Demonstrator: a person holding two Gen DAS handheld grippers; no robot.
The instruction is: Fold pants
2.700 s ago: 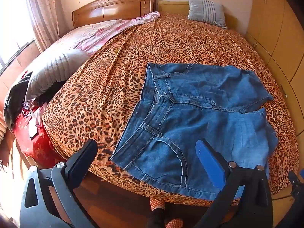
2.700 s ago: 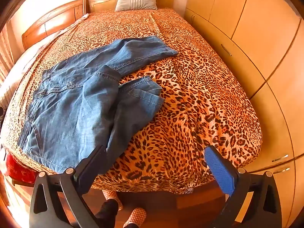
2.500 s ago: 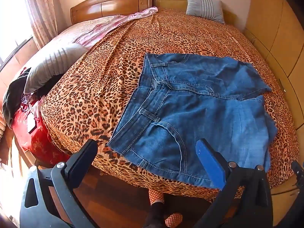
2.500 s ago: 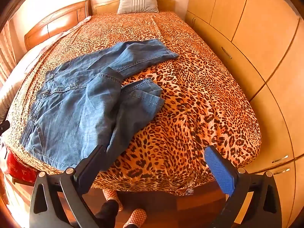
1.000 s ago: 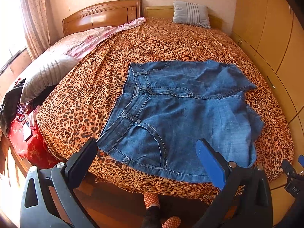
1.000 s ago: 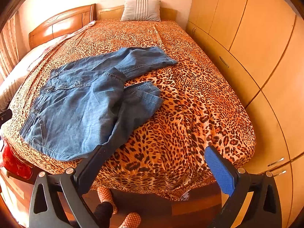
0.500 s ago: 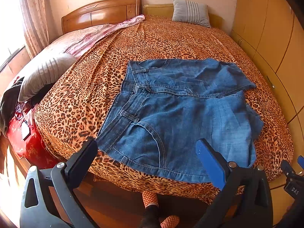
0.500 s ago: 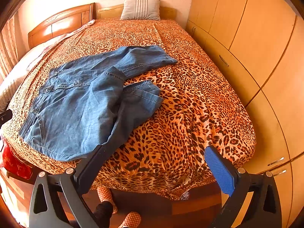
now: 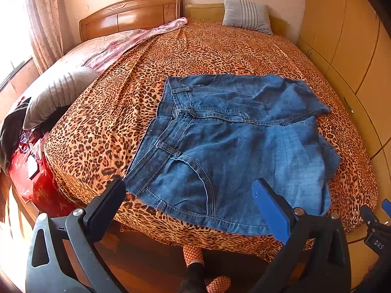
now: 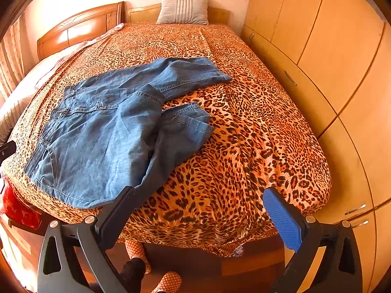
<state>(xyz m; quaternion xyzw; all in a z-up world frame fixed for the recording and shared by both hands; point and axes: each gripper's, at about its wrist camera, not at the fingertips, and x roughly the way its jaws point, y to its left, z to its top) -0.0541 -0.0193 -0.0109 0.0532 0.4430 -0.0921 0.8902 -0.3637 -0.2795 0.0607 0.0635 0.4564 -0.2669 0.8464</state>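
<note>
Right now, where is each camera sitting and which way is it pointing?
Left wrist: on the left hand-held gripper, off the bed's foot, facing the jeans waistband; slippered feet below.
Right wrist: on the right hand-held gripper, facing the jeans legs and wardrobe; feet below.
Shared: jeans, leopard bedspread, striped pillow.

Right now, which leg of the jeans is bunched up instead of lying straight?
The nearer leg of the jeans, by the bed's front edge: it doubles back with its hem turned over. The farther leg lies straight.

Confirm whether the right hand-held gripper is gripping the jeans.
No: the right hand-held gripper is open and empty, short of the jeans lying on the leopard-print bed.
</note>
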